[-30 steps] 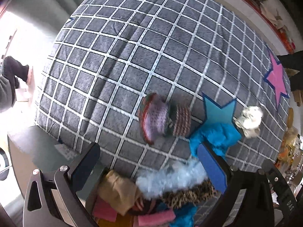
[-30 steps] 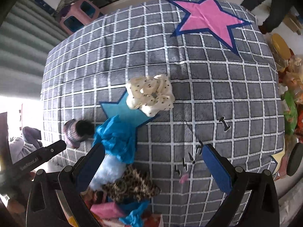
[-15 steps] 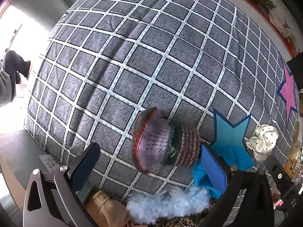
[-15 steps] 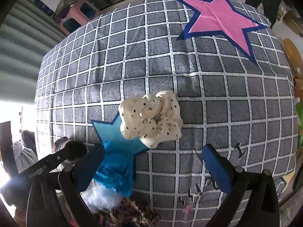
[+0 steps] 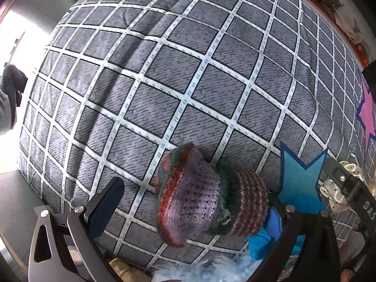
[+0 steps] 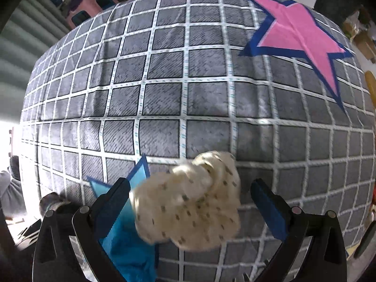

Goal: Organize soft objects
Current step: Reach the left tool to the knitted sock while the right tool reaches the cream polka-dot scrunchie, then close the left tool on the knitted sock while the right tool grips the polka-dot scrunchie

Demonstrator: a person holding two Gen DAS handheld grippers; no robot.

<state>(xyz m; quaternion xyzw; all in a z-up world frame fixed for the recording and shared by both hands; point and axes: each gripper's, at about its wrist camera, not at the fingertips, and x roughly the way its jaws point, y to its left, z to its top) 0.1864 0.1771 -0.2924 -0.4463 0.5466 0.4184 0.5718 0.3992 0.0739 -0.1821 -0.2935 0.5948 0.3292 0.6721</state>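
Note:
A knitted purple, red and green hat (image 5: 206, 197) lies on the grey checked cover (image 5: 188, 70). My left gripper (image 5: 195, 209) is open and the hat sits between its fingers, nearer the right one. A cream dotted scrunchie (image 6: 192, 202) lies on the same cover (image 6: 188, 82). My right gripper (image 6: 192, 209) is open around it, with the left finger (image 6: 115, 199) close beside it. A crumpled blue cloth (image 6: 131, 253) lies under that left finger and also shows in the left wrist view (image 5: 265, 242).
A pale blue fluffy item (image 5: 206, 270) lies at the cover's near edge. A light blue star patch (image 5: 298, 185) and a pink star patch (image 6: 298, 33) are sewn on the cover. The right gripper's body (image 5: 352, 192) shows at the left view's right edge.
Both grippers have moved forward and down. The hat now sits between the left fingers and the scrunchie between the right fingers. Both stay open.

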